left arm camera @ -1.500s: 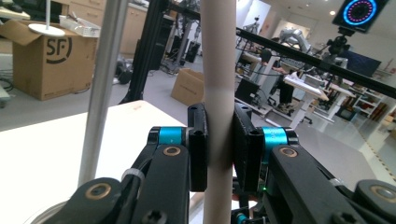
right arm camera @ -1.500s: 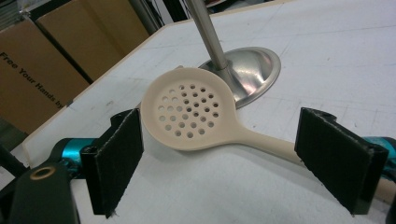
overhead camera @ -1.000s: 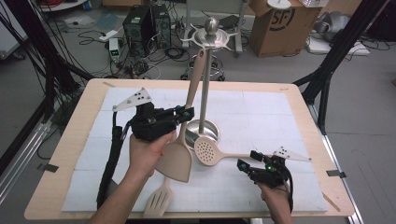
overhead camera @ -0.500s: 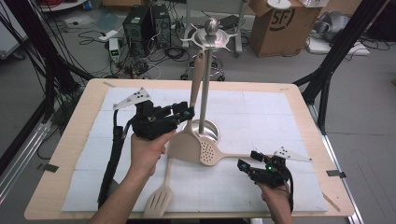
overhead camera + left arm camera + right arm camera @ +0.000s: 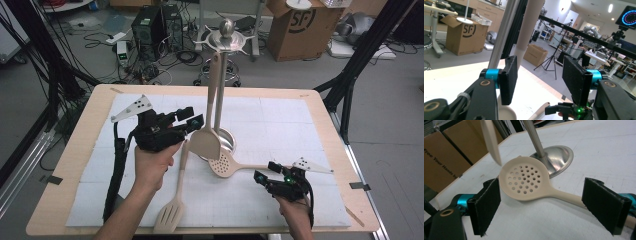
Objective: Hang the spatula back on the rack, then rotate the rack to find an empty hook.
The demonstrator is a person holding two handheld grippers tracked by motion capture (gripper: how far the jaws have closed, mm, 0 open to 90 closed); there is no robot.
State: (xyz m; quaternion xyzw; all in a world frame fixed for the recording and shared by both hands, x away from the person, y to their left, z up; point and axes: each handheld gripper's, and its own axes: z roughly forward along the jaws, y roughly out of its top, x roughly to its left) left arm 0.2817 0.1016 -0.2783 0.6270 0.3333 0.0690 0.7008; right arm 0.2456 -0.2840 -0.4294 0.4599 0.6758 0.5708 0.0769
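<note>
A metal utensil stand rises from its round base at the table's middle. A beige solid spoon hangs from the stand's top rack, blade down beside the pole. My left gripper is open just left of that spoon. Its handle runs past the left jaw, ungripped, beyond my left gripper. A beige perforated skimmer lies in front of the base. My right gripper is open at the skimmer's handle. The skimmer lies between the jaws of my right gripper.
A beige slotted spatula lies on the white mat, its handle pointing toward the stand. The wooden table's edges frame the mat. Cardboard boxes, cables and black frame posts stand on the floor beyond.
The hanging spoon's blade has swung from in front of my left hand back toward the stand's pole, uncovering the slotted spatula's handle. My right gripper has stayed put.
</note>
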